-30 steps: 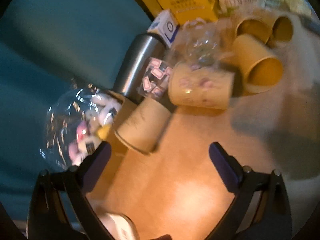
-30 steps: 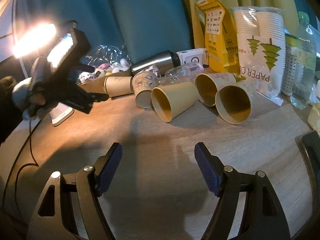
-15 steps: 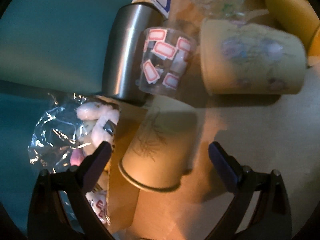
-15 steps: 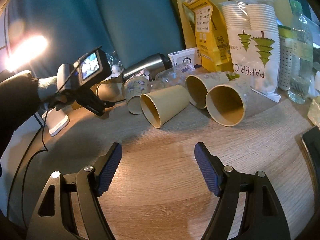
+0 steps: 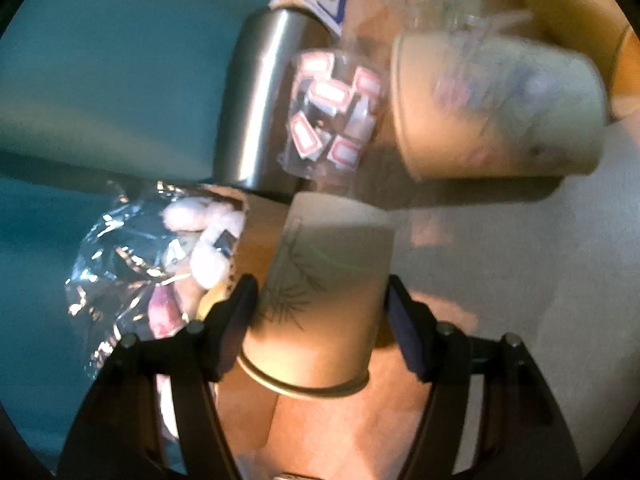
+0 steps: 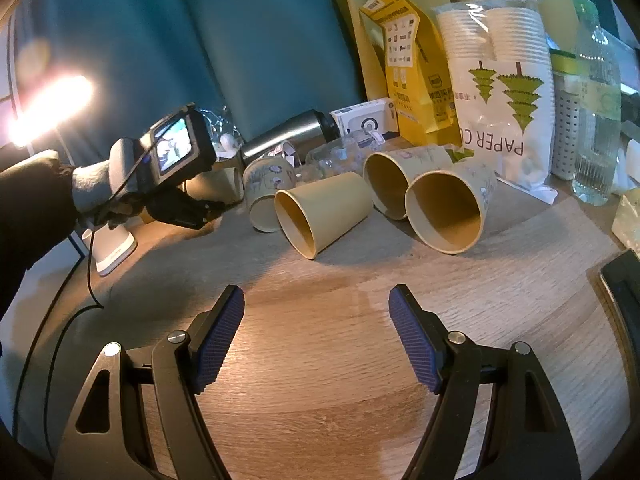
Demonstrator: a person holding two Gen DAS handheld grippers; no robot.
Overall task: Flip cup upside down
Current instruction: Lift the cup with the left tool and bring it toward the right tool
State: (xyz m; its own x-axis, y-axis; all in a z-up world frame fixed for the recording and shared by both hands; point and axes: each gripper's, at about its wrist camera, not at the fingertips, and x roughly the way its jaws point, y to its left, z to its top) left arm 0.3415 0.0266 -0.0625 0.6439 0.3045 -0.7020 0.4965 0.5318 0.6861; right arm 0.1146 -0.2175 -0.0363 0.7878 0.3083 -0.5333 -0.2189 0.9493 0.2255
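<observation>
A paper cup with a leaf drawing (image 5: 324, 296) lies on its side, rim toward the camera, between the fingers of my left gripper (image 5: 320, 320). The jaws stand open around it, close to its sides; contact is not clear. In the right wrist view the left gripper (image 6: 200, 212) reaches in at the far left of the cup row, and this cup (image 6: 224, 184) is mostly hidden behind it. My right gripper (image 6: 316, 336) is open and empty above the wooden table (image 6: 320, 400), well in front of the cups.
Several more paper cups (image 6: 324, 212) lie on their sides in a row, with a steel flask (image 6: 288, 132), a clear patterned cup (image 5: 332, 120), a plastic bag of trinkets (image 5: 152, 264), a yellow bag (image 6: 404, 68), a paper-cup pack (image 6: 496, 80) and a water bottle (image 6: 596, 100). A lamp base (image 6: 112, 248) stands at left.
My left gripper has moved forward and down to the leaf-drawn cup, so the cup now sits between its fingers. The right gripper has stayed open and nearly still.
</observation>
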